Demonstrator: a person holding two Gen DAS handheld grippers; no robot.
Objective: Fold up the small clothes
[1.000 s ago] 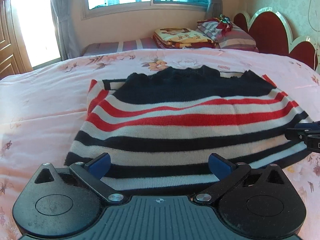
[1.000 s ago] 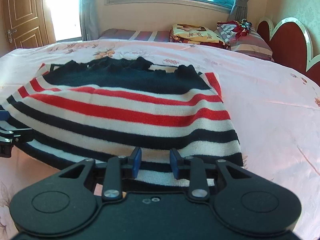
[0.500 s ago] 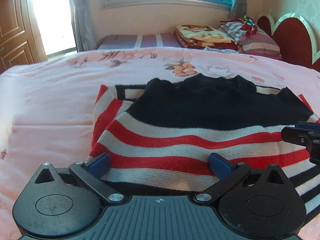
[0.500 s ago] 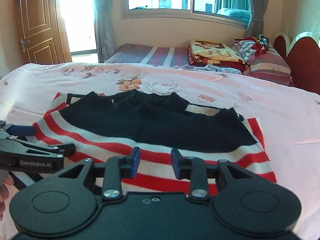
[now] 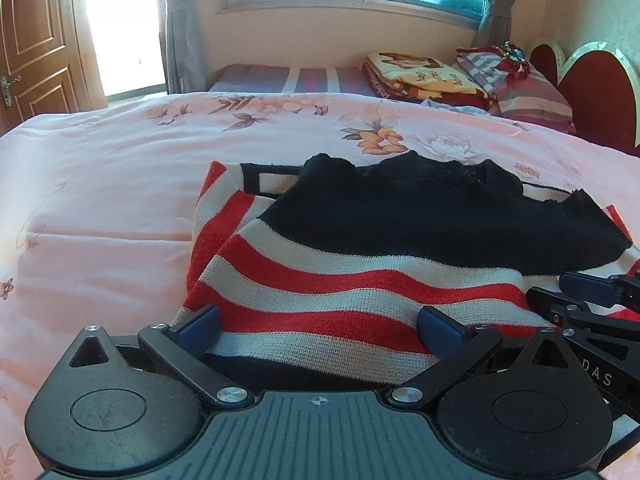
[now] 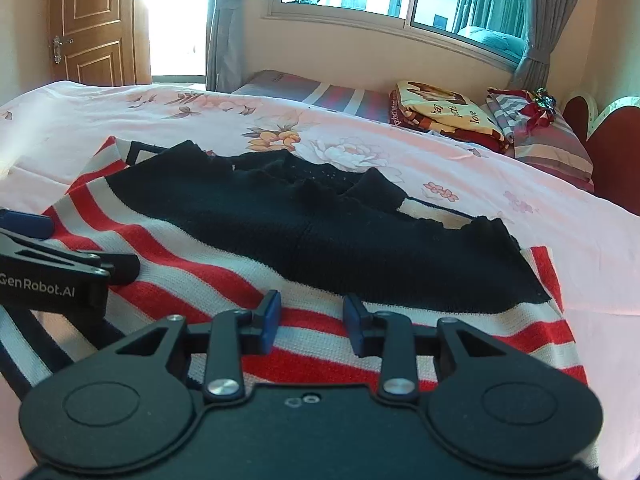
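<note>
A small knitted sweater (image 5: pixel 360 248) with black, red and white stripes lies on the pink flowered bedspread (image 5: pixel 100 200); it also shows in the right wrist view (image 6: pixel 320 232). Its near hem is folded over toward the black top part. My left gripper (image 5: pixel 318 330) is open wide, its blue pads astride the folded edge. My right gripper (image 6: pixel 312 318) is open with a narrower gap, low over the red and white stripes. Each gripper shows in the other's view, the right one (image 5: pixel 584 292) and the left one (image 6: pixel 60 268).
Folded blankets (image 5: pixel 420 76) and a striped pillow (image 5: pixel 524 92) lie at the bed's far right by a red headboard (image 5: pixel 592 88). A second striped mattress (image 5: pixel 288 80) lies under the window. A wooden door (image 6: pixel 92 24) stands at the left.
Both grippers have moved forward over the sweater, and its lower part now lies folded up over the striped body. The black bottom stripes are no longer in front.
</note>
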